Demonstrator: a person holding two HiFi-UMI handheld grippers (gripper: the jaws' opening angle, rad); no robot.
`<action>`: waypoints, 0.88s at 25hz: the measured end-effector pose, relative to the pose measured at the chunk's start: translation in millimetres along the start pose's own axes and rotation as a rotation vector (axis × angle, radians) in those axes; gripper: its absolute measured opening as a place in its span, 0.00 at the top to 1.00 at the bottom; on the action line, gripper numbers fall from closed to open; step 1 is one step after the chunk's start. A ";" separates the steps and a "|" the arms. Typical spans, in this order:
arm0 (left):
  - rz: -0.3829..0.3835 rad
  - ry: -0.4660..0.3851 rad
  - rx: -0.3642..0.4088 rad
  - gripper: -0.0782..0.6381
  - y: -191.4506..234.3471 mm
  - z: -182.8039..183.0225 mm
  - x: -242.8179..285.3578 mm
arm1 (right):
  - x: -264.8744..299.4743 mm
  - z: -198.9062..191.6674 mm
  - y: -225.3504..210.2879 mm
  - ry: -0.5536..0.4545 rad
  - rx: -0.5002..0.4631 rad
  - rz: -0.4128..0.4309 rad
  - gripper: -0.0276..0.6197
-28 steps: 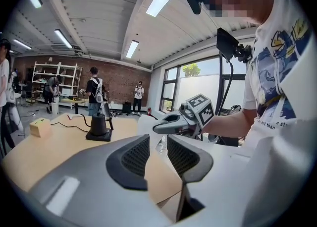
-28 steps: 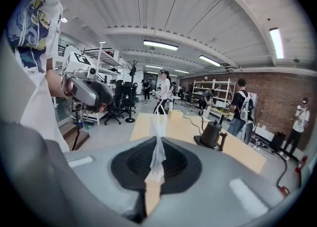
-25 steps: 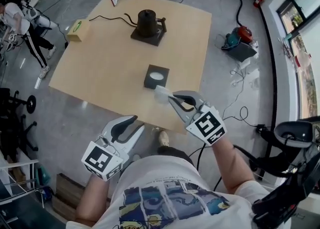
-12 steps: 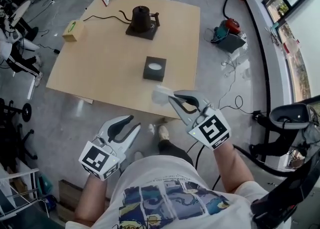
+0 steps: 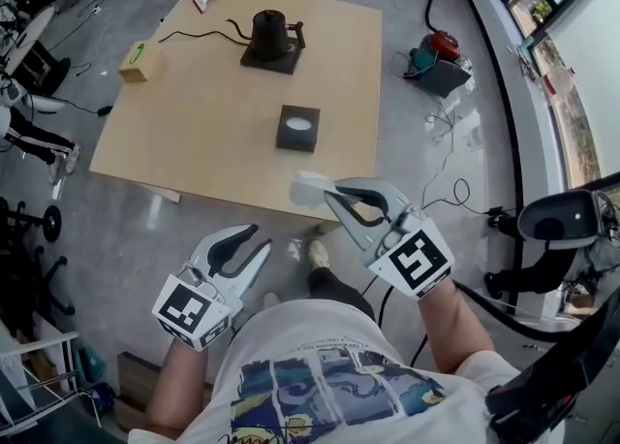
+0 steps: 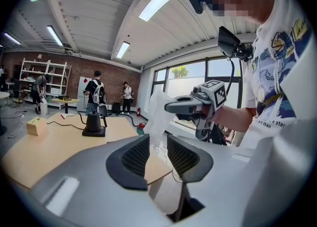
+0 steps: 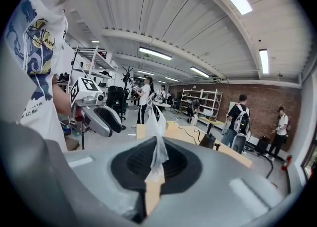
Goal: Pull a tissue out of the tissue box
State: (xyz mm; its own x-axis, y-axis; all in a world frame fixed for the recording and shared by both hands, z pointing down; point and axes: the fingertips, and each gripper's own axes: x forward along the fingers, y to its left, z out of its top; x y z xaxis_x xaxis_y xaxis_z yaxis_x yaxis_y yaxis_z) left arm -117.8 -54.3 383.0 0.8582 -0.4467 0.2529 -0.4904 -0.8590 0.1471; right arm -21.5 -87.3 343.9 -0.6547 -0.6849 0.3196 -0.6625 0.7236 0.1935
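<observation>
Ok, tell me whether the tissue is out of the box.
Out. The tissue hangs pinched in the right claw, clear of the box.

The only print that can be read is the small caption "art than" on the person's white T-shirt (image 6: 287, 82), at three o'clock in the left gripper view and nine o'clock in the right gripper view; the words around it are too small.
</observation>
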 end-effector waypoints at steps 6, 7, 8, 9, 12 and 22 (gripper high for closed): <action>-0.013 -0.001 0.003 0.73 3.1 0.3 2.3 | -2.2 6.6 3.5 -0.008 -0.014 -0.007 0.95; -0.014 -0.001 0.002 0.73 3.6 0.7 2.5 | -2.0 7.3 3.7 -0.008 -0.016 -0.006 0.95; -0.016 -0.001 0.002 0.73 4.0 1.0 2.6 | -1.8 7.8 4.0 -0.007 -0.016 -0.006 0.95; -0.018 -0.002 0.001 0.73 4.4 1.4 2.8 | -1.5 7.9 4.3 -0.006 -0.015 -0.006 0.95; -0.027 -0.009 0.000 0.73 5.8 0.8 4.1 | 0.0 6.4 3.6 -0.002 -0.009 -0.006 0.95; -0.021 0.005 -0.002 0.73 15.6 3.9 14.4 | 6.2 5.4 -8.3 -0.009 -0.012 0.003 0.95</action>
State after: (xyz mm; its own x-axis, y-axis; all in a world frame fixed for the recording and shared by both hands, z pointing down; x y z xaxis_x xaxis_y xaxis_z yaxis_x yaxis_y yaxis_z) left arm -112.5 -75.1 385.2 0.8673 -0.4276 0.2547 -0.4729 -0.8676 0.1539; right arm -22.0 -98.1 339.3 -0.6603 -0.6832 0.3117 -0.6560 0.7268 0.2035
